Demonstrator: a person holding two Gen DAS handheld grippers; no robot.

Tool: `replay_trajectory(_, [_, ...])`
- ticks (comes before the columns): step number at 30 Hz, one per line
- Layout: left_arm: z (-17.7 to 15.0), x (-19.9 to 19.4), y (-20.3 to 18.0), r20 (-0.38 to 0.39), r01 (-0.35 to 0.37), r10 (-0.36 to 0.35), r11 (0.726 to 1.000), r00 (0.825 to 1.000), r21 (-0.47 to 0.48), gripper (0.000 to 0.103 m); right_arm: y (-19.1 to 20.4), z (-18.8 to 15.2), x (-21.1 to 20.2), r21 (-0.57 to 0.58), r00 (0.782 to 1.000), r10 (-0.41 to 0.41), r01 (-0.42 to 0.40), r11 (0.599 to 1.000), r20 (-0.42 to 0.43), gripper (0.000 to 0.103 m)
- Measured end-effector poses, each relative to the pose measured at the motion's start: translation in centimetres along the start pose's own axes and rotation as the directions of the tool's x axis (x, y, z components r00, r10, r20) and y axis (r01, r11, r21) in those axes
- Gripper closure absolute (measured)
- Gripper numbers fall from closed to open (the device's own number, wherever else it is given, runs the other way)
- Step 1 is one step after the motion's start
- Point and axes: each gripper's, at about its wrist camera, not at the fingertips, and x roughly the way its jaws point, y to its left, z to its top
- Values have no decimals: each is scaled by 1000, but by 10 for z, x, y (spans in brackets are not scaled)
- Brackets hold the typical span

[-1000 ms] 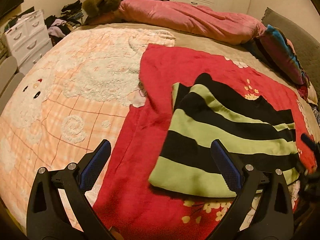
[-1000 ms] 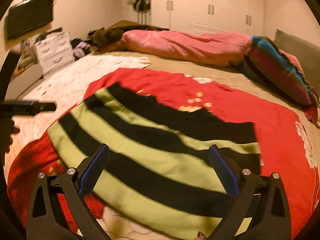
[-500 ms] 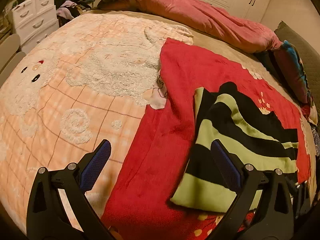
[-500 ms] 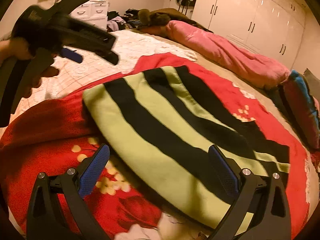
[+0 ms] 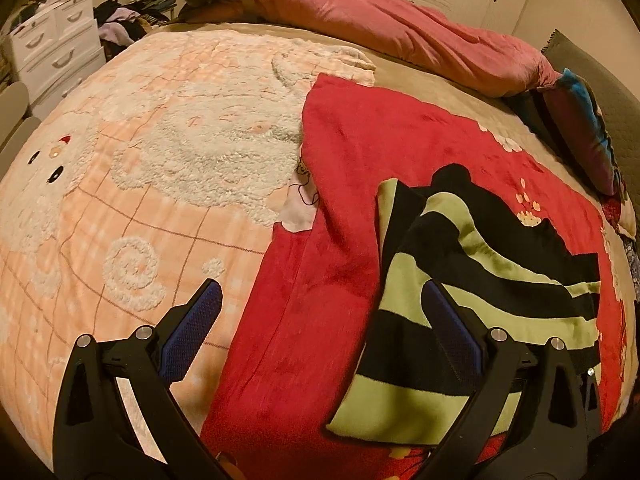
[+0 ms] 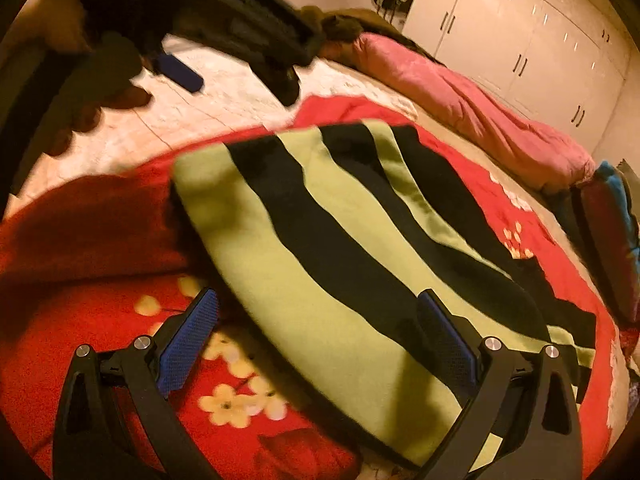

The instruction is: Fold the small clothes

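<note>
Both of our grippers stand wide open and hold nothing. The left gripper (image 5: 320, 320) has swung away to its own left since a second ago: the soft green-and-black striped garment (image 5: 480, 292), then spread broadly ahead of it, now lies ahead and to its right, with only the right finger over the cloth and the left finger above the peach plaid fleece blanket with white woolly patches (image 5: 140, 184). The right gripper (image 6: 320, 332) has come in closer and rounded toward one end of the garment (image 6: 340, 248), so the stripes now run away from it; its right finger hangs above the green band, its left above the red flowered plush blanket (image 6: 100, 312). Up and to its left, the left gripper (image 6: 224, 40) shows blurred in a hand (image 6: 100, 76).

We judge that a fold has been finished and let go: the garment rests doubled on the red blanket (image 5: 340, 208), one layer seemingly over another at its far edge. Whether it needs one more fold we cannot tell. The right gripper looks placed either to take the near end or to leave it.
</note>
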Motion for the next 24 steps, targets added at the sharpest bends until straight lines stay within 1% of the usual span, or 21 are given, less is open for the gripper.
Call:
replay_trajectory(3, [3, 3, -1, -4, 3, -3, 1000, 1000, -1, 9, -6, -5, 9, 29, 999, -9, 10, 1000, -38, 5])
replay_trajectory(7, [5, 10, -3, -24, 22, -23, 1000, 999, -4, 9, -8, -6, 10, 35, 1000, -8, 9, 999, -26, 5])
replay_trajectory(11, [7, 20, -5, -55, 84, -85, 996, 995, -24, 9, -10, -7, 9, 38, 1000, -7, 7, 999, -12, 5])
replay_trajectory(15, [10, 30, -12, -73, 127, -129, 991, 989, -30, 9, -12, -8, 5, 44, 1000, 4, -4, 999, 4, 6])
replay_trajectory(16, [11, 32, -13, -79, 143, -145, 989, 986, -36, 9, -13, -8, 5, 47, 1000, 11, -11, 999, 6, 8])
replay_trajectory(17, [12, 37, -14, -90, 182, -186, 982, 978, -54, 9, -14, -8, 4, 53, 1000, 19, -19, 998, 7, 10])
replay_trajectory(18, [13, 40, -14, -99, 215, -222, 974, 970, -76, 9, -16, -8, 5, 62, 999, 34, -34, 998, 6, 17])
replay_trajectory(19, [13, 43, -15, -106, 239, -248, 967, 963, -92, 12, -17, -7, 5, 64, 999, 45, -45, 997, 6, 22])
replay_trajectory(20, [13, 46, -16, -114, 272, -285, 956, 952, -112, 21, -18, -7, 5, 64, 998, 54, -55, 996, 7, 25])
replay_trajectory(21, [12, 50, -17, -125, 297, -312, 946, 942, -127, 27, -19, -7, 4, 65, 998, 62, -63, 996, 12, 34])
replay_trajectory(22, [11, 52, -19, -131, 303, -320, 944, 938, -131, 38, -20, -6, 3, 71, 997, 71, -72, 995, 16, 45])
replay_trajectory(23, [11, 55, -22, -140, 308, -325, 942, 935, -130, 43, -21, -6, 2, 78, 996, 83, -84, 993, 22, 51])
replay_trajectory(24, [10, 57, -24, -148, 314, -331, 941, 932, -126, 44, -23, -5, 0, 84, 995, 96, -98, 992, 28, 63])
